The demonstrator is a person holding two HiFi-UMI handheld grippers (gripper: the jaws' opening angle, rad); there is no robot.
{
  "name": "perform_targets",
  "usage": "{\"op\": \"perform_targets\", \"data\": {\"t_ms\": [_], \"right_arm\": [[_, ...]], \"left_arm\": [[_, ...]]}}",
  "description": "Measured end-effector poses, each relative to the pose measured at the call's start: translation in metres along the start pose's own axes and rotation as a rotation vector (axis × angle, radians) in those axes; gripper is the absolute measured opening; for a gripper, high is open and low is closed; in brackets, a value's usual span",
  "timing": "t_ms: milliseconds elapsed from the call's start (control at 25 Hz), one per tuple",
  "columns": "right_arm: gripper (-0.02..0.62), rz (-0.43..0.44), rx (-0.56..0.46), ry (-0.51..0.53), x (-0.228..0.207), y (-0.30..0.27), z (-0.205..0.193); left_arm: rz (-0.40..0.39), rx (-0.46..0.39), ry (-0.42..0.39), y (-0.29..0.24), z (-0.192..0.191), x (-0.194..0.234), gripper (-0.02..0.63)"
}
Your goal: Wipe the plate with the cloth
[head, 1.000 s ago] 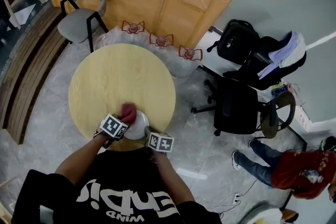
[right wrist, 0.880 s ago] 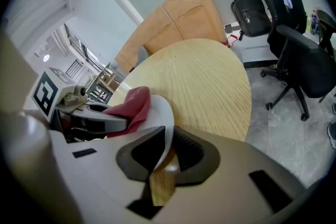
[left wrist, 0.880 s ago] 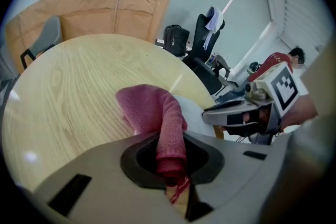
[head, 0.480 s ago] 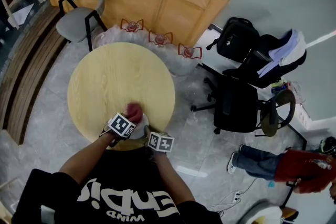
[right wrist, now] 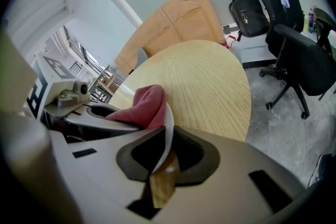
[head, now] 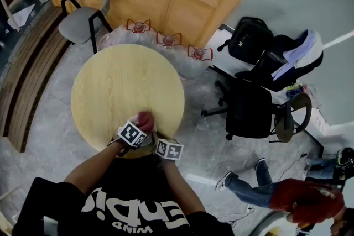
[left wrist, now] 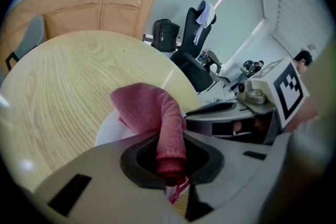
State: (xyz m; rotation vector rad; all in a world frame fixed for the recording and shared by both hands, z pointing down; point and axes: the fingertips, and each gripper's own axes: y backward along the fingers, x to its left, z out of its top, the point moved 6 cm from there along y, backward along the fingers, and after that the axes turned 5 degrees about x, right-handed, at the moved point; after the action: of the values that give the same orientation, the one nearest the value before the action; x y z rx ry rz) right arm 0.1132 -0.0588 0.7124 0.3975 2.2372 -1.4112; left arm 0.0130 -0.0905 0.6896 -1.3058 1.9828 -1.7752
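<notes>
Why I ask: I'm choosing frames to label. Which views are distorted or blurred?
Head view: evenly lit, edges bowed, the person at lower right motion-smeared. Left gripper view: strong fisheye, dark corners, cloth crisp, left claw soft near the lens. Right gripper view: same fisheye, plate rim sharp, right claw blurred.

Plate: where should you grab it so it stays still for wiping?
Take the plate by its thin rim, from the near side, where the right gripper pinches it now. It is shallow and the cloth sits on its middle, so only the rim fits between jaws.
</notes>
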Motion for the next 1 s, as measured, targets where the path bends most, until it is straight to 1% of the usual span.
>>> {"op": "perform_targets", "data": {"t_ms": [360,520,680,880,1000], "right_arm": [[0.064,-0.005,-0.001,-0.01,0.001,0.003,0.002],[0.063,-0.006,-0.006,-0.006,0.001,0.002,0.002],[0.063,-0.009,-0.006,-0.002,0.001,0.002,0.003],[0.064,-0.014,-0.004,0.013,0.002,0.001,0.003],[0.064,-0.017,0.0,0.022,0.003,0.0,0.003]], "left_arm": [[-0.034,0.023,-0.022,-0.001,-0.006,-0.014,0.052],[-0.035,0.033,-0.04,0.0,-0.012,-0.015,0.052],[-0.048,0.049,-0.048,0.002,-0.016,-0.018,0.052],[-0.057,0.083,-0.087,0.004,-0.027,-0.02,0.052],[-0.066,0.096,-0.094,0.006,-0.034,-0.02,0.052]]}}
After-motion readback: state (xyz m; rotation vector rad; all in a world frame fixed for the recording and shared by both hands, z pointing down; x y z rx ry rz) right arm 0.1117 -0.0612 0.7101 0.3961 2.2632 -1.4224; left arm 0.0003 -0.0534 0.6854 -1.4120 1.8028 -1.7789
